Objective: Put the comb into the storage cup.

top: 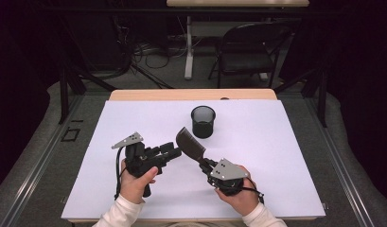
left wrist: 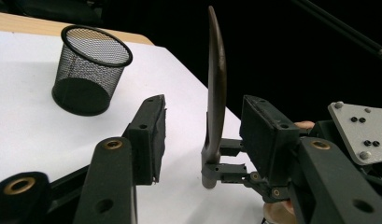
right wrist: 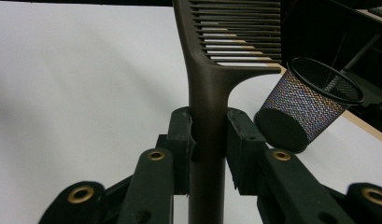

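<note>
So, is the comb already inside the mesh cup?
No, the comb is held above the table by the right tongs, apart from the mesh cup.

- Comb (top: 190, 144), dark brown, wide-toothed: one
- Mesh cup (top: 203, 121), black wire: one
- Hand-held grippers: two, left gripper (top: 174, 153), right gripper (top: 204, 164)
- Folding chair (top: 248, 49), far: one

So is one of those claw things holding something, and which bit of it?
Yes. The right gripper is shut on the comb, clamped on its handle just below the teeth. The left gripper is open around the comb, not pressing it.
</note>
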`<state>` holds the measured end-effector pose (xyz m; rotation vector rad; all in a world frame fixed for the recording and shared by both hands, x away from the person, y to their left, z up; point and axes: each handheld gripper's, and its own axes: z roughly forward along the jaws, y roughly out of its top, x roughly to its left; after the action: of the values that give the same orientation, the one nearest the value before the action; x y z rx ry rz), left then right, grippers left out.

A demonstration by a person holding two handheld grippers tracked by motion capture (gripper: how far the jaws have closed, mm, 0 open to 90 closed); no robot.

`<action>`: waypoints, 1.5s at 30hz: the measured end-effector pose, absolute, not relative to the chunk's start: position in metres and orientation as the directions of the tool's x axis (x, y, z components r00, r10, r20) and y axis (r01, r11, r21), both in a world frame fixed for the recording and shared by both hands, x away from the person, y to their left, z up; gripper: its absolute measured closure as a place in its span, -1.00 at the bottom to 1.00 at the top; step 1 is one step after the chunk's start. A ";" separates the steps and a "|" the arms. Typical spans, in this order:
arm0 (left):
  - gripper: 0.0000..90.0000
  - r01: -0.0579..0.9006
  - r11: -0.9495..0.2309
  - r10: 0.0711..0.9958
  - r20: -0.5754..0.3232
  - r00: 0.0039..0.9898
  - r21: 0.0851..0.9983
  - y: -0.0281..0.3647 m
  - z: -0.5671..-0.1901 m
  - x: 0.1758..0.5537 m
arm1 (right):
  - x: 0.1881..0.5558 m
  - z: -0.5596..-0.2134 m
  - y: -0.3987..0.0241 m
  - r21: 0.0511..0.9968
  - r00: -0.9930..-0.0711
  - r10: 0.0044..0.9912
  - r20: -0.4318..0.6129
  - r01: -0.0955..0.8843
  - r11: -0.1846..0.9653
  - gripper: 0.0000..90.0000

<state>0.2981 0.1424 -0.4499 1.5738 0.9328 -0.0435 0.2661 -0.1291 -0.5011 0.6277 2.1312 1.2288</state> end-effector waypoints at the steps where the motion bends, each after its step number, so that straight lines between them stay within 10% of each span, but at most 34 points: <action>1: 0.14 0.576 0.073 0.526 -0.522 0.671 0.814 0.141 -0.450 0.298 | 0.266 -0.501 -0.129 0.881 -0.713 0.652 -0.257 0.105 0.462 0.62; 45: 0.55 0.584 0.082 0.531 -0.531 0.660 0.808 0.114 -0.452 0.303 | 0.265 -0.501 -0.129 0.885 -0.716 0.651 -0.252 0.101 0.454 0.62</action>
<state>0.3034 0.1138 -0.4524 1.5635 0.9505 -0.0501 0.2652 -0.1288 -0.5007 0.6247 2.1299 1.2428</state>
